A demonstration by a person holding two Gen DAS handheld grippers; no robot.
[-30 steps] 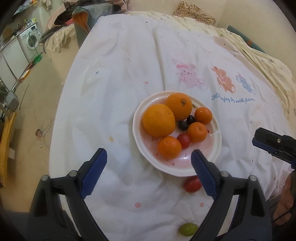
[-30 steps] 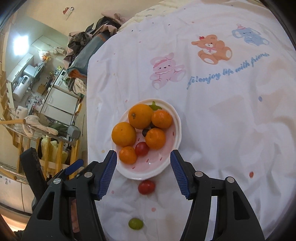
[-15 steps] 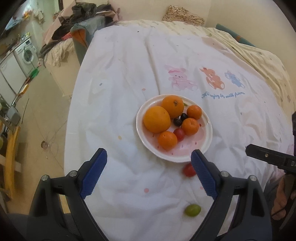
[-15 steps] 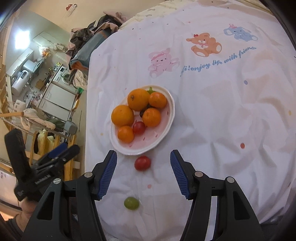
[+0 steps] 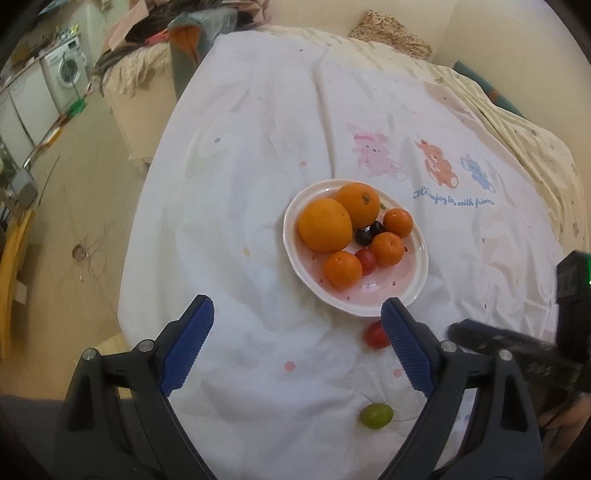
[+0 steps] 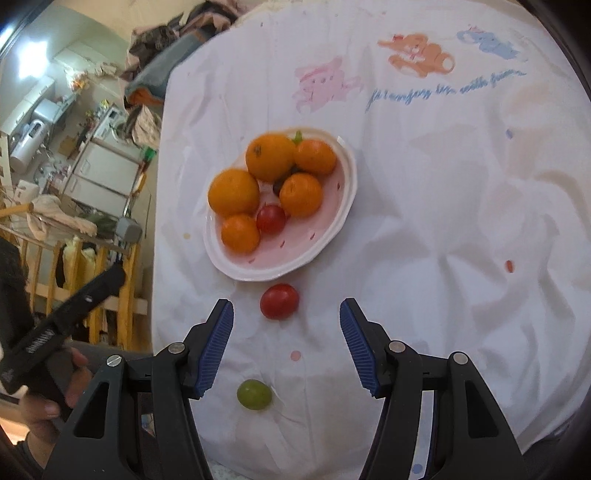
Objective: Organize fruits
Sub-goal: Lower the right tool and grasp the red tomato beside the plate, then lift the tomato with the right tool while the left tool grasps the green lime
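A white and pink plate (image 5: 415, 280) (image 6: 332, 225) on the white cloth holds two oranges, three mandarins, a red cherry tomato and two dark grapes. A loose red tomato (image 6: 279, 301) (image 5: 375, 334) lies on the cloth just in front of the plate. A green grape (image 6: 254, 394) (image 5: 376, 415) lies nearer still. My right gripper (image 6: 286, 349) is open and empty, with the green grape between its fingers and the red tomato just beyond its tips. My left gripper (image 5: 295, 349) is open and empty, left of both loose fruits.
The white cloth with cartoon animals (image 5: 424, 162) covers a table. Its left edge drops to the floor, where a wooden rack (image 6: 122, 280) and cluttered furniture (image 5: 155, 44) stand. A patterned cushion (image 5: 391, 33) lies at the far end.
Both grippers have pulled back from the plate, so the plate looks smaller. The red tomato and green grape have come further into view. The jaws stay open.
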